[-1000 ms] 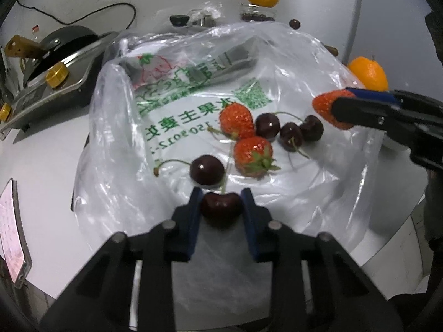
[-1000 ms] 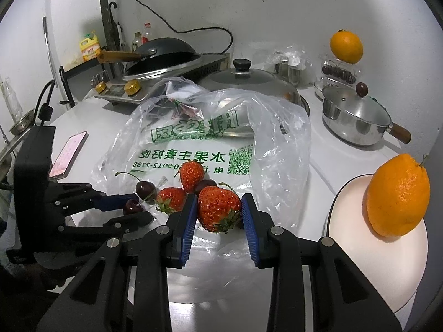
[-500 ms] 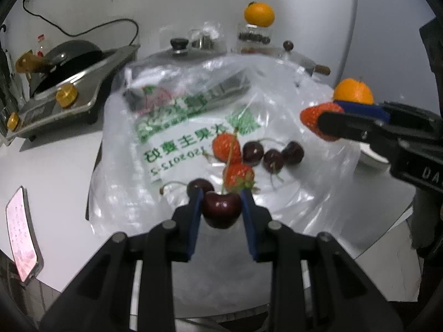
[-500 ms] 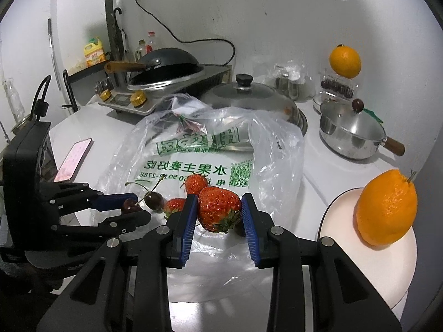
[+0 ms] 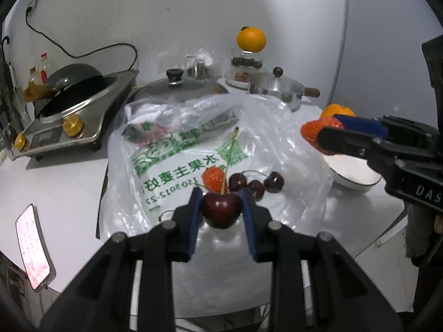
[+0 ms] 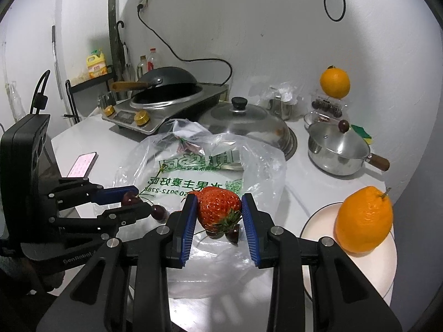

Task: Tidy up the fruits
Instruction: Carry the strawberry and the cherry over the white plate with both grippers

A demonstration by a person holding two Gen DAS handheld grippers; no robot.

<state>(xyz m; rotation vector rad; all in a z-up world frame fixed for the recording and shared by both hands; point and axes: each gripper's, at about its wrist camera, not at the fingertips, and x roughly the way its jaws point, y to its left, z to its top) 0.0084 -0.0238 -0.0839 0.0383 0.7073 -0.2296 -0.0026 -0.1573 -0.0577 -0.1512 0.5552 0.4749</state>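
My left gripper (image 5: 221, 207) is shut on a dark cherry (image 5: 221, 210) with a long stem, held above the clear plastic bag (image 5: 171, 166). My right gripper (image 6: 218, 213) is shut on a strawberry (image 6: 217, 210), also raised over the bag (image 6: 193, 171). On the bag lie a strawberry (image 5: 213, 178) and three cherries (image 5: 256, 186). A white plate (image 6: 318, 221) at the right holds an orange (image 6: 364, 220). The right gripper with its strawberry (image 5: 318, 130) shows at the right of the left wrist view; the left gripper (image 6: 135, 202) shows at the left of the right wrist view.
A wok on a cooker (image 6: 163, 96), a pot lid (image 6: 243, 116), a steel saucepan (image 6: 337, 149) and a second orange on a box (image 6: 334, 81) stand at the back. A phone (image 5: 33, 246) lies near the table's left edge.
Both grippers have risen higher above the bag with their fruit still held. The fruits on the bag now look smaller and farther below.
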